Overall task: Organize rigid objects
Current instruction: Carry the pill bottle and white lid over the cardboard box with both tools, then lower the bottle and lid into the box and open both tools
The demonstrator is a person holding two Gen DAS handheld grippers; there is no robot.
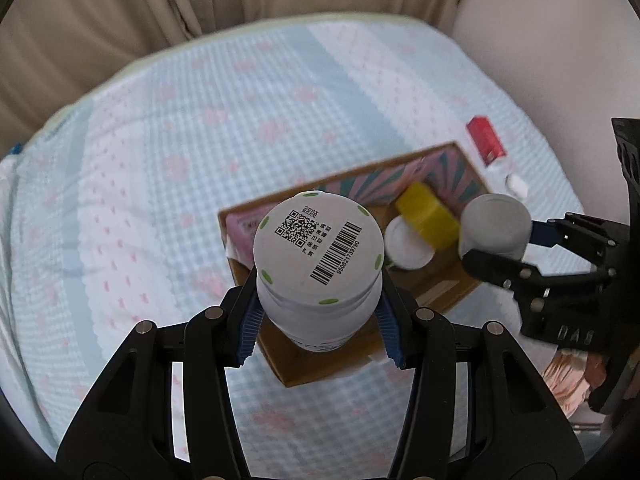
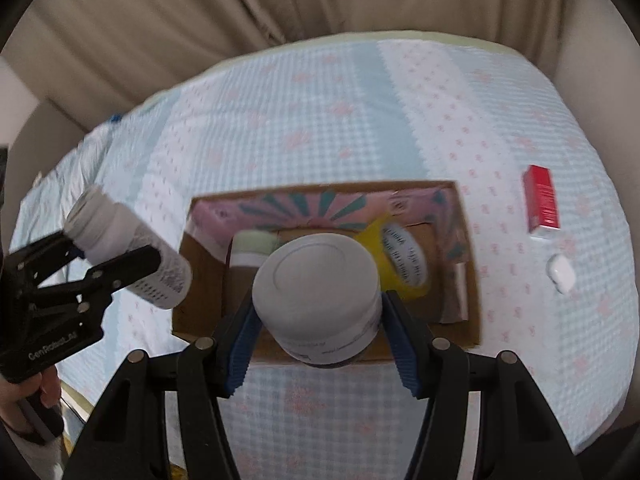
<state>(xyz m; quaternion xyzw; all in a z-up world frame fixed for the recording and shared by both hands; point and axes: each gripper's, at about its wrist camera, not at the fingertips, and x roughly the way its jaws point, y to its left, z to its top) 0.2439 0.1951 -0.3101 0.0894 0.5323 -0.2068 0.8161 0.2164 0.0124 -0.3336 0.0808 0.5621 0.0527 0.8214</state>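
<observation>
My left gripper (image 1: 318, 332) is shut on a white bottle (image 1: 318, 248) with a QR code and barcode on its end; it also shows in the right wrist view (image 2: 128, 248), held to the left of the box. My right gripper (image 2: 320, 344) is shut on a white jar (image 2: 318, 292), held above the near side of the cardboard box (image 2: 468, 280); the jar also shows in the left wrist view (image 1: 496, 224). The box (image 1: 460, 292) holds a yellow container (image 2: 400, 256) and a pale green-capped jar (image 2: 254, 246).
A red and white carton (image 2: 542, 200) and a small white object (image 2: 562, 274) lie on the checked bedspread right of the box. Beige curtains hang behind the bed. The box walls have a pink and teal pattern.
</observation>
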